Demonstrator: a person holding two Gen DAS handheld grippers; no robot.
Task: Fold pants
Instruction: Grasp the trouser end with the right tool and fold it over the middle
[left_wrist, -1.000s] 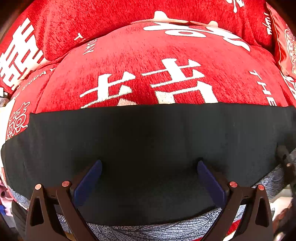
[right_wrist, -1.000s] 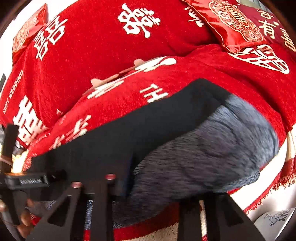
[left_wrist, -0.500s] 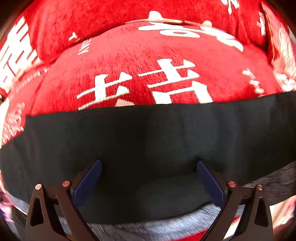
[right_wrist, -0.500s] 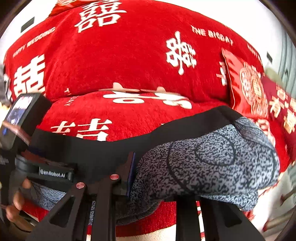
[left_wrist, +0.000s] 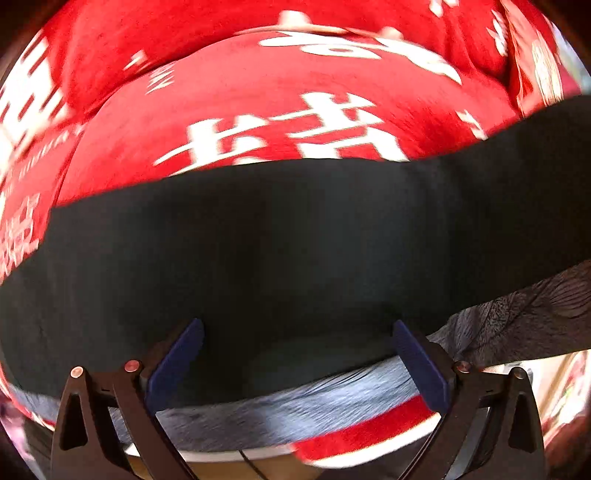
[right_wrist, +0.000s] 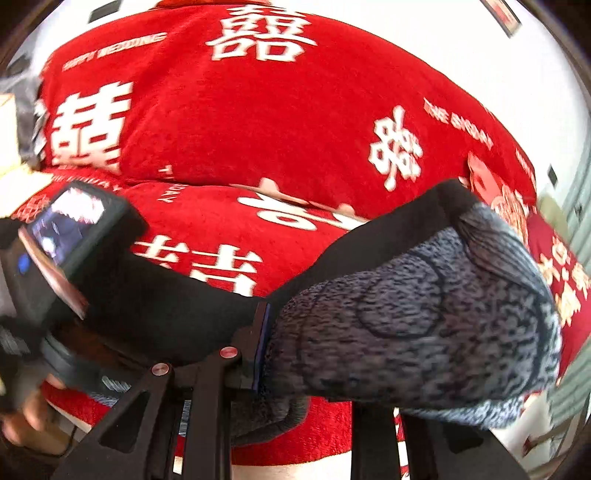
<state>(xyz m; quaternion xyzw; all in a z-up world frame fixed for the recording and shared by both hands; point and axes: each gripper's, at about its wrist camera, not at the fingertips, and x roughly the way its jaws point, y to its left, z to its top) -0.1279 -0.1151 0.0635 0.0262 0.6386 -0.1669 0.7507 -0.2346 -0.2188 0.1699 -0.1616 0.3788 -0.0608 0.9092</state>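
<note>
The pants (left_wrist: 295, 258) lie across the seat of a red sofa (left_wrist: 258, 96), showing a wide black band and grey patterned fabric (left_wrist: 314, 402) along the near edge. My left gripper (left_wrist: 299, 350) hangs open over the black band, its blue pads (left_wrist: 177, 358) wide apart and holding nothing. In the right wrist view my right gripper (right_wrist: 314, 343) is shut on a bunch of the grey patterned fabric (right_wrist: 424, 317) and holds that end raised off the seat. Its right finger is hidden behind the cloth.
The sofa cover is red with white characters (right_wrist: 258, 37) on seat and backrest. Red cushions (right_wrist: 554, 266) lie at the right end. A hand (right_wrist: 26, 417) holds the left gripper's housing (right_wrist: 70, 236) at the left. The sofa's front edge (left_wrist: 369, 439) runs just below the pants.
My right gripper has risen and rolled, carrying the grey end of the pants up; the black band now slopes upward at the right. My left gripper shifted slightly and stays open.
</note>
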